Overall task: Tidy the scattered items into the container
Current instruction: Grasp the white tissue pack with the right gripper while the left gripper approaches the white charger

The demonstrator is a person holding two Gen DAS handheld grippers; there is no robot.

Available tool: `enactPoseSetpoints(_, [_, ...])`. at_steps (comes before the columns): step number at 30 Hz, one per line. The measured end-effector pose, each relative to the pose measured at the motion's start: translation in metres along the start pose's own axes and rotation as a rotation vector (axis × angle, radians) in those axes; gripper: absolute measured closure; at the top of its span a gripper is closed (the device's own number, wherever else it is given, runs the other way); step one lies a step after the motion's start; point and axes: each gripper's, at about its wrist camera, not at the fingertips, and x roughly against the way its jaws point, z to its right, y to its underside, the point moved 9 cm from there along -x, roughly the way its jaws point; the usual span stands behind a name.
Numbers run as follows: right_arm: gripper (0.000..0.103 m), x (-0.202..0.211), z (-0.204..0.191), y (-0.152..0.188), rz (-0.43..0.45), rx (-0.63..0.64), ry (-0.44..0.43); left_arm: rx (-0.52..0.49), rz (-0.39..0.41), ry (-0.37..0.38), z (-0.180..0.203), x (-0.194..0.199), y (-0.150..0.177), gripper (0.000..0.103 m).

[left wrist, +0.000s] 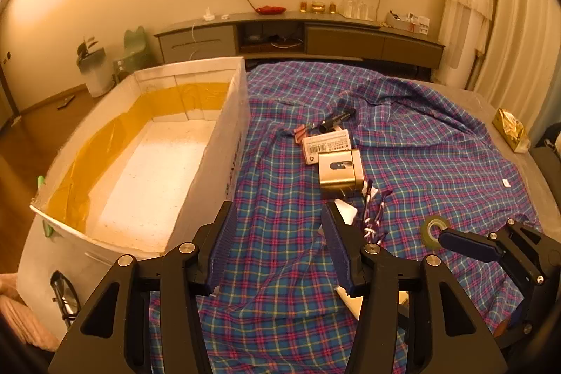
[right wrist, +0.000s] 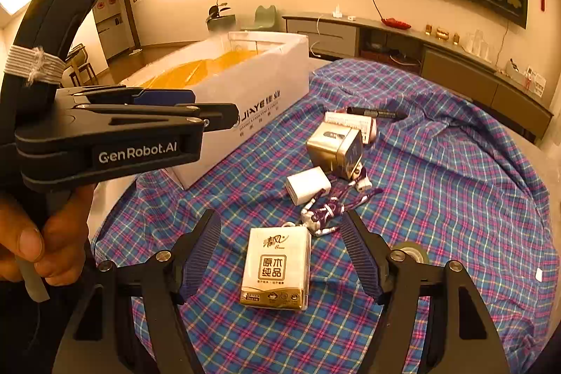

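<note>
Both my grippers gape wide: right gripper (right wrist: pixel 280 255) straddles the tissue pack (right wrist: pixel 277 269) untouched, left gripper (left wrist: pixel 277 240) hovers beside the white box (left wrist: pixel 242 114).

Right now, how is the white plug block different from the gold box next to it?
The plug block is plain white; the gold box is shiny gold with a dark label. The plug block is smaller than the gold box. The plug block lies nearer the tissue pack; the gold box sits farther back, by the marker. Both are boxy and rest on the plaid cloth.
</note>
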Motion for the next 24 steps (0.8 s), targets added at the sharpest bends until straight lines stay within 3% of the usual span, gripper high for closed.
enactPoseSetpoints(14, [0.027,-0.02,0.003,0.019,-0.05,-0.019,-0.031,-0.021,-0.087,0.024,0.011,-0.043,0.019,0.048])
enactPoseSetpoints(24, [0.027,-0.033,0.006,0.028,-0.088,-0.077,-0.076,-0.028,-0.151,0.133,0.033,-0.063,0.028,0.049])
